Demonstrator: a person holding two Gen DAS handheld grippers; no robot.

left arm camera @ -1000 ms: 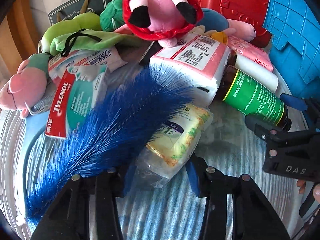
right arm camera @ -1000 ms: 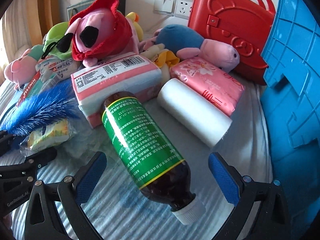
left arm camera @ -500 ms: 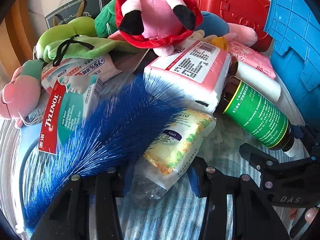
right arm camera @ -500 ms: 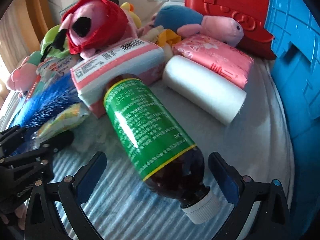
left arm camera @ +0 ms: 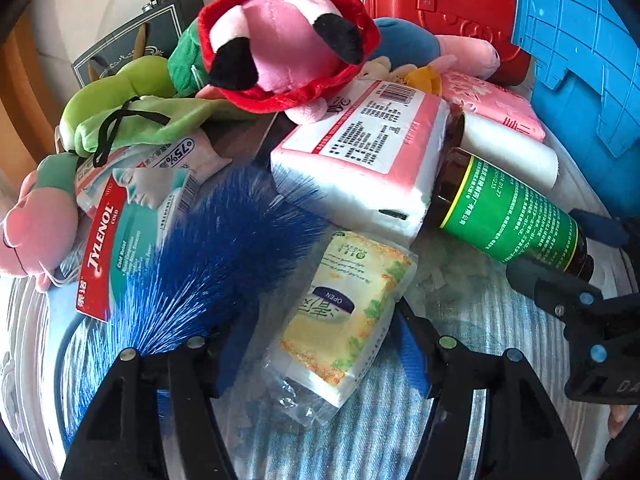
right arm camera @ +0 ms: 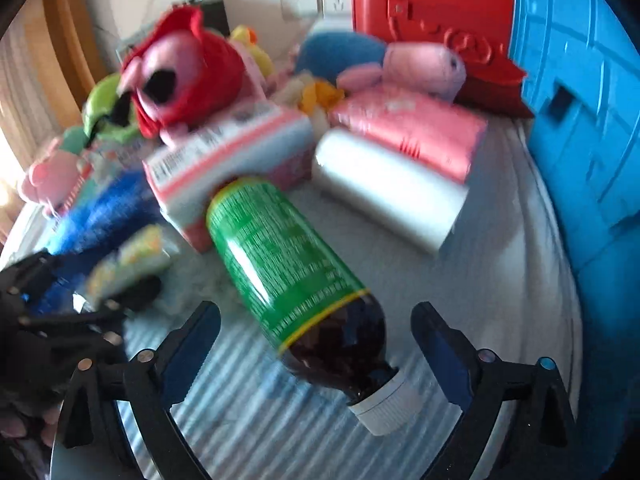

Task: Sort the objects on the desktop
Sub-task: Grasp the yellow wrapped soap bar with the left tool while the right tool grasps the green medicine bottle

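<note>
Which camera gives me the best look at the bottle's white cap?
Right wrist: the bottle lies between the open fingers, white cap in full view, slightly blurred. Left wrist shows only its green label; the cap is hidden.

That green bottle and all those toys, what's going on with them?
A person is sorting a messy pile using a gripper in each hand. The right gripper sits around the lying green bottle, its jaws closing but not yet touching it. The left gripper is opening around a yellow tissue pack, which lies on the striped cloth beside a blue feather duster. The plush toys sit untouched behind.
</note>
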